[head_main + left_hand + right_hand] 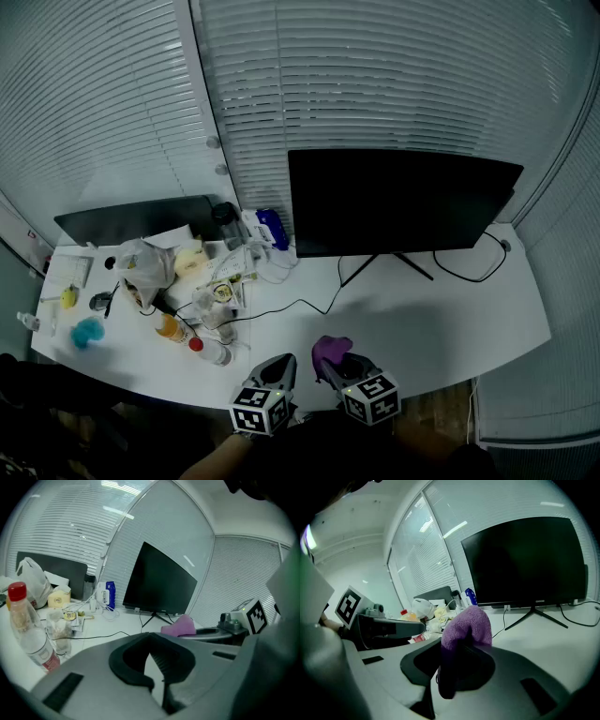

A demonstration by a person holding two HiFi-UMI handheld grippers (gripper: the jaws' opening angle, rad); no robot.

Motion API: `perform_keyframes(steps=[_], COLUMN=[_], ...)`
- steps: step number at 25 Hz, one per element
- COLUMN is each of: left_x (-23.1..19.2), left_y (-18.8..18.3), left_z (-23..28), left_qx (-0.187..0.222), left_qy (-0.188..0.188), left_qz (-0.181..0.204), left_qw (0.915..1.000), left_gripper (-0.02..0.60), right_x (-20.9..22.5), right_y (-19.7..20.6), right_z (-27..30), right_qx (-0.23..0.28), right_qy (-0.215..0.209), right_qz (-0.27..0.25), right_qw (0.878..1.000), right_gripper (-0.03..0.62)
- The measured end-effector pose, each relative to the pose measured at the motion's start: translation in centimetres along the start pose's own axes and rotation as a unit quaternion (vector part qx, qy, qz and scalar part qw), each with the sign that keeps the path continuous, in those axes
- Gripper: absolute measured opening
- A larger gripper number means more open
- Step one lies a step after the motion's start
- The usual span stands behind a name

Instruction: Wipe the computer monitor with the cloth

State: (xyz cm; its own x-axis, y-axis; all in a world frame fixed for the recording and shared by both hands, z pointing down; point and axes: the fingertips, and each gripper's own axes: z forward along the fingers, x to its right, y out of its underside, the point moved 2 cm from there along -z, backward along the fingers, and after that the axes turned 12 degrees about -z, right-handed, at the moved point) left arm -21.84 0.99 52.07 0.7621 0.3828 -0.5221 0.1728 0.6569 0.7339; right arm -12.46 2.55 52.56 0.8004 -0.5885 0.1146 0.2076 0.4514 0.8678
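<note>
Across the white desk (441, 319), black computer monitor (394, 202) upright on its stand at the back, left gripper (285, 362) at the near edge with jaws together, right gripper (334, 367) just beside it clamped on the purple cloth (330, 347), well short of the screen.

The monitor (398, 202) stands upright on thin legs at the far side of the desk (441, 314), its wide black screen dark, apparently switched off. The cloth (330, 350), purple and bunched, sits at the near edge, pinched in the right gripper (339, 364).

All three views toward monitor (403, 202)
</note>
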Motion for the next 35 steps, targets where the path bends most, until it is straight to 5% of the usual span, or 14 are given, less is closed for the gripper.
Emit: perform_keyframes(steps=[22,35], left_x=[-0.1,-1.2], left_y=[0.3,-2.2], left_z=[1.0,5.0], left_qx=[-0.005,0.013], left_qy=[-0.002,-0.04], left_qz=[-0.001,-0.024], left_qw=[1.0,0.9988], left_gripper=[0.006,0.006], right_x=[1.0,5.8], right_y=[-0.3,-4.0], right_z=[1.2,8.2], right_qx=[0.003,-0.003], right_qy=[-0.009,-0.034], right_qz=[-0.001,-0.021], right_qw=[1.0,0.999], right_gripper=[0.078,0.078])
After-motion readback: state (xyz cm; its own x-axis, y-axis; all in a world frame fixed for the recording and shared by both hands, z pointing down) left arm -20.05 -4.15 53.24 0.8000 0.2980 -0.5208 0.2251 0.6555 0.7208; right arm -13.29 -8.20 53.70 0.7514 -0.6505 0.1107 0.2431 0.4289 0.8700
